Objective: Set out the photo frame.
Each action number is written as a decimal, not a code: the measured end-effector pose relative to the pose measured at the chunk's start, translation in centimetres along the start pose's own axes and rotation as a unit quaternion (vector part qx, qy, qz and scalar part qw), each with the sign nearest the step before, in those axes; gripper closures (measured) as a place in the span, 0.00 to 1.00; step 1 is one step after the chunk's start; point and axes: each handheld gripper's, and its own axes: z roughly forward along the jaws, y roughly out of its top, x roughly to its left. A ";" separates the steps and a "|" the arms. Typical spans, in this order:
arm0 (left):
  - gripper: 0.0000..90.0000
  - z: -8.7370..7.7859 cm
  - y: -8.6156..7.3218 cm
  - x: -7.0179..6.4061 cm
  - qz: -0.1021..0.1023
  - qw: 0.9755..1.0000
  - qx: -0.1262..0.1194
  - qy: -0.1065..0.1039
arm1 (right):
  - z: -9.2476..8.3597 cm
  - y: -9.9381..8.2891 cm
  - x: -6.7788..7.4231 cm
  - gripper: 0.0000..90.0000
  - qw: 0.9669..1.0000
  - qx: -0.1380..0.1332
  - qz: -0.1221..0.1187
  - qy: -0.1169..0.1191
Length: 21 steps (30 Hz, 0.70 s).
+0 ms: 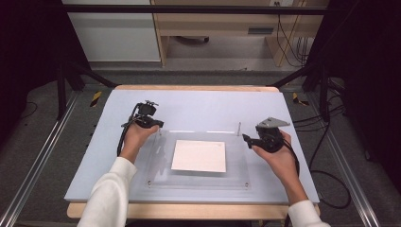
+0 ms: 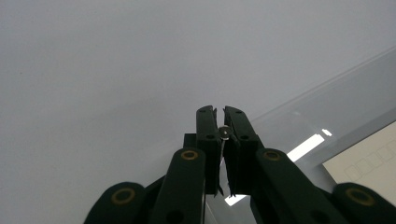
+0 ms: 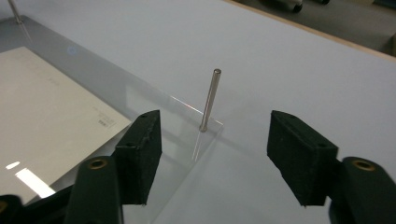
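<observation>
A clear acrylic plate [image 1: 198, 182] lies flat on the table with a white sheet [image 1: 198, 156] at its middle. Thin metal pins stand at its far corners. My left gripper [image 1: 158, 126] is at the far-left corner, and in the left gripper view its jaws [image 2: 220, 112] are shut on the top of a metal pin [image 2: 225, 132]. My right gripper [image 1: 246, 138] is beside the far-right corner. In the right gripper view it [image 3: 217, 128] is open, with an upright pin [image 3: 211, 98] standing free ahead between the pads, touching neither.
The plate [image 3: 154, 107] rests on a pale blue-grey mat [image 1: 198, 101] over a wooden table. Small screws mark the plate's near corners. The far-left pin [image 3: 15, 11] shows in the right gripper view. Black frame bars and cables flank the table.
</observation>
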 end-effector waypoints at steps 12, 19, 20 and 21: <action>0.94 0.0 0.0 -0.2 -0.005 1.000 0.005 0.008 | -6.3 -4.9 2.2 0.17 0.999 -0.010 -0.002 0.039; 0.94 0.0 0.0 -0.2 -0.007 1.000 0.006 0.012 | -8.5 -7.6 3.8 0.16 0.999 -0.017 -0.028 0.026; 0.94 0.1 0.0 -0.3 -0.009 1.000 0.005 0.012 | -8.9 -8.0 4.3 0.17 0.999 -0.018 -0.043 0.025; 0.94 0.1 0.0 -0.3 -0.008 1.000 0.005 0.013 | -8.9 -8.0 4.3 0.17 0.999 -0.018 -0.043 0.025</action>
